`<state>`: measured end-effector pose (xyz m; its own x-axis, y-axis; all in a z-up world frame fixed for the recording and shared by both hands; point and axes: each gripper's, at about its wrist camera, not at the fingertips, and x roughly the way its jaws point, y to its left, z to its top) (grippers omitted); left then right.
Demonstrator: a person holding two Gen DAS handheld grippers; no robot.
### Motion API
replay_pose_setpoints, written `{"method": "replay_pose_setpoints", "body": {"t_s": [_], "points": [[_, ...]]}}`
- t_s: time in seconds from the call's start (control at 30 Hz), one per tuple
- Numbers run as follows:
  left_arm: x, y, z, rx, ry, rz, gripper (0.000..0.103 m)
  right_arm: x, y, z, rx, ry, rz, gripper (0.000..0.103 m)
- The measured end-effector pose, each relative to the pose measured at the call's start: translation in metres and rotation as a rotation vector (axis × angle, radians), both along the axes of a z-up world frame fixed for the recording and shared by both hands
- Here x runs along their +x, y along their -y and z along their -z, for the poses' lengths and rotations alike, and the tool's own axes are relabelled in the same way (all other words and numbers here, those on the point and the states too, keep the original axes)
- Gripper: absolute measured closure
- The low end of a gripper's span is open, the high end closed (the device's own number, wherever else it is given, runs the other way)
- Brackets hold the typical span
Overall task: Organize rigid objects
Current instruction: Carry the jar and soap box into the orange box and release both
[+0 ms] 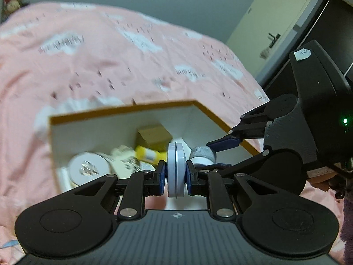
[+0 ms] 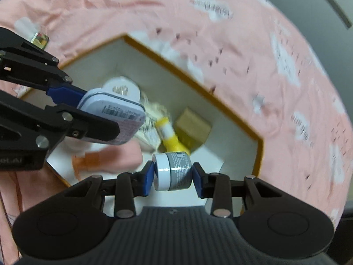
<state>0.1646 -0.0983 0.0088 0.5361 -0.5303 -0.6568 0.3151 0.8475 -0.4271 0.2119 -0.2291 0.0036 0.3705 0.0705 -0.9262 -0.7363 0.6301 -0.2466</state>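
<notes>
Your left gripper (image 1: 175, 174) is clamped on the flat tin (image 1: 175, 170), gripped across its thin faces so it stands on edge, while your right gripper (image 2: 173, 174) pinches the small grey jar (image 2: 172, 171) end to end. Both hang over the open box (image 1: 123, 112) on the pink bedspread (image 1: 110, 61) (already holding a yellow tube (image 2: 168, 137) and others), seemingly poised for dropping in.

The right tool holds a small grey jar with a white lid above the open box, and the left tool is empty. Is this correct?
Not quite: the left tool is not empty. The left wrist view shows it shut on a flat pale blue tin. The right tool does hold the grey jar above the open box.
</notes>
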Motion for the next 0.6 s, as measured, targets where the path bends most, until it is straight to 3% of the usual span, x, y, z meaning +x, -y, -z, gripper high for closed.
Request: {"method": "replay_pose_setpoints", "body": {"t_s": [0.43,0.6], "points": [[0.020,0.009,0.026,-0.012,-0.138,0.039,0.083,0.023,0.016,0.039,-0.006,-0.186,0.075,0.066],[0.023,0.013,0.026,-0.002,-0.154,0.055,0.083,0.034,0.016,0.055,-0.072,-0.217,0.093,0.066]]}}
